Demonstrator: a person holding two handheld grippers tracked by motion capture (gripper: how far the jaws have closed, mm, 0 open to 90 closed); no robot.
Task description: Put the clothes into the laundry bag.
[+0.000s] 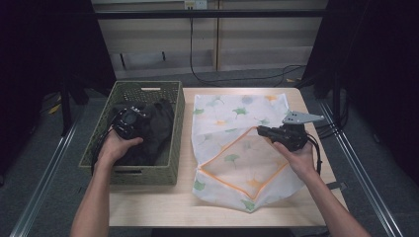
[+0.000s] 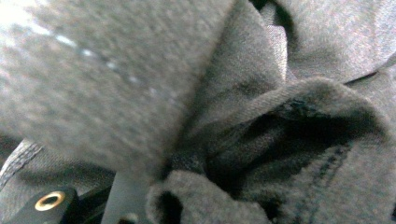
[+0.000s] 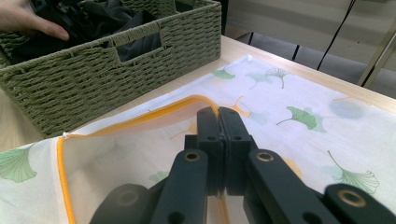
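Step in hand: the person is taking a dark garment [image 1: 150, 129] out of the woven green basket [image 1: 174, 129], judged to be bound for the mesh laundry bag [image 1: 237, 148] lying beside it on the surface [image 1: 148, 207].
Left tool [image 1: 129, 121]: it is down in the basket among the dark cloth; in the left gripper view grey knit folds crowd right up against the camera. Its jaws stand part closed, and the cloth appears gathered between them, though the pads themselves are hidden.
Right tool [image 3: 218, 122]: its jaws are pressed together on the orange-trimmed rim [image 3: 140, 116] of the bag's mouth, holding that edge lifted off the surface.
Where the garment is: inside the basket, at the left of the surface, well apart from the bag's mouth.
How to do it well: the left tool should pinch a thick fold, not a loose corner, then lift straight up until the cloth clears the basket wall.
Right hand's part: keeping the rim raised and taut gives a wide opening.
Risk: a trailing sleeve could snag the basket edge or drag across the bag.
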